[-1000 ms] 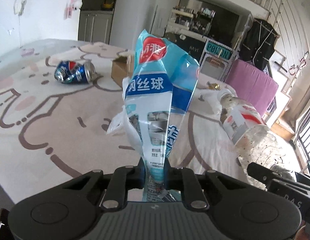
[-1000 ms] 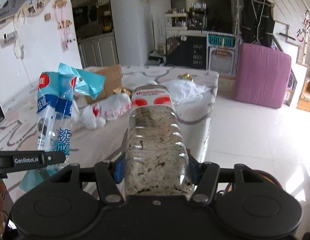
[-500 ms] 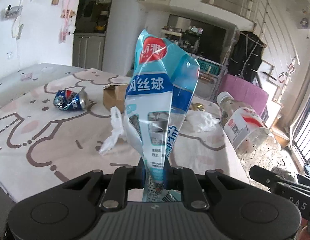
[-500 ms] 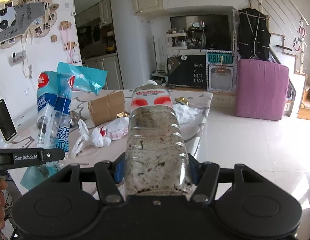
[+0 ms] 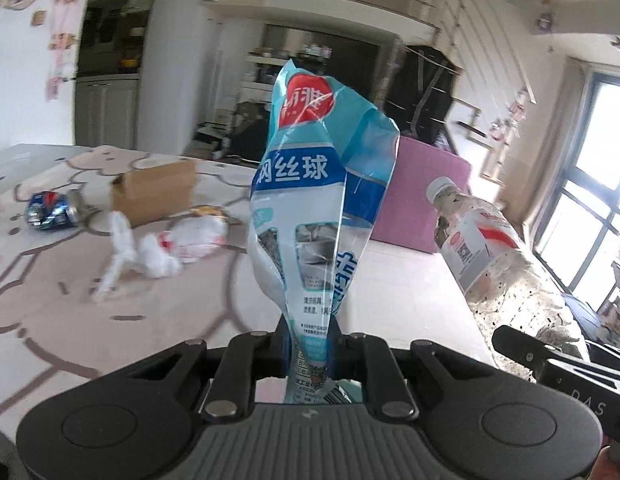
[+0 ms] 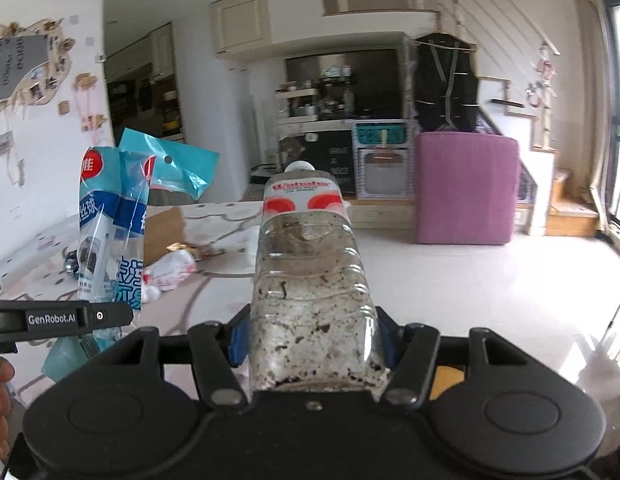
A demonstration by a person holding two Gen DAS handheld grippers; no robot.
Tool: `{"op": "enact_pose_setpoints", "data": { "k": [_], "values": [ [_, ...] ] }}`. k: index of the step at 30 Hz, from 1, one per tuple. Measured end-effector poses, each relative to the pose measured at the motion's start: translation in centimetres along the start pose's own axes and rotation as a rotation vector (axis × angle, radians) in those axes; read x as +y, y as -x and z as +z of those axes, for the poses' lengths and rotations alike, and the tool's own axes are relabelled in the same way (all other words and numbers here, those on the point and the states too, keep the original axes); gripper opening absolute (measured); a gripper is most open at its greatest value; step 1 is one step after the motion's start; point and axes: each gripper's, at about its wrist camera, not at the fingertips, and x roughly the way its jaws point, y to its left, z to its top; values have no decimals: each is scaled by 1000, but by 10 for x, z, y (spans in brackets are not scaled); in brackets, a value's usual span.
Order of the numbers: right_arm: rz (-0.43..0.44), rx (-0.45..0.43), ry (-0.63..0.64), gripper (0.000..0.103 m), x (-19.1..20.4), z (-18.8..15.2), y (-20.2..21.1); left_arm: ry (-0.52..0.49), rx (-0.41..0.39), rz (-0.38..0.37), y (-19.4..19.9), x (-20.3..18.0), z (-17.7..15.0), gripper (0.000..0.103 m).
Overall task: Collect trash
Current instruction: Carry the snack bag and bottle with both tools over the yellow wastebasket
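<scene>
My left gripper (image 5: 310, 354) is shut on the bottom of a blue and white plastic wrapper (image 5: 310, 208) that stands upright above the fingers. The same wrapper (image 6: 110, 232) shows at the left of the right wrist view. My right gripper (image 6: 311, 340) is shut on a clear plastic bottle (image 6: 306, 276) with a red and white label and dirty flecks inside, cap pointing away. That bottle (image 5: 493, 256) appears at the right of the left wrist view. Both are held above the table's near edge.
On the table (image 5: 70, 320) with a pink cartoon cloth lie a crushed blue can (image 5: 52, 210), a cardboard box (image 5: 154, 192) and a crumpled white plastic bag (image 5: 166, 248). A pink block (image 6: 465, 188) stands on the tiled floor (image 6: 489, 280) at the right.
Both grippers rose and pulled back from the table with their loads. The can, box and white bag now look farther away, and more of the room shows.
</scene>
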Motion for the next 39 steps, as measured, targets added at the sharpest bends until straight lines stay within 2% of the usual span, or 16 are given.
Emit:
{"op": "enact_pose_setpoints", "data": {
  "k": [8,17,22,30,39],
  "values": [
    [-105,3,-53,61,-61,-13,18,-80,37,-98,-27,-66,-8,16],
    [-220,39,-119,61,-129,-37,21,-156,119,-192,-78,-135,-28,16],
    [-268,85,-154,61,-164,-54,11,-175,197,-222,-115,-161,-44,16],
    [-309,159,-182,61,-200,-75,-18,-158,345,-241,-176,-177,-73,16],
    [-329,244,-208,61,-226,-101,-51,-159,558,-204,-262,-185,-115,17]
  ]
}}
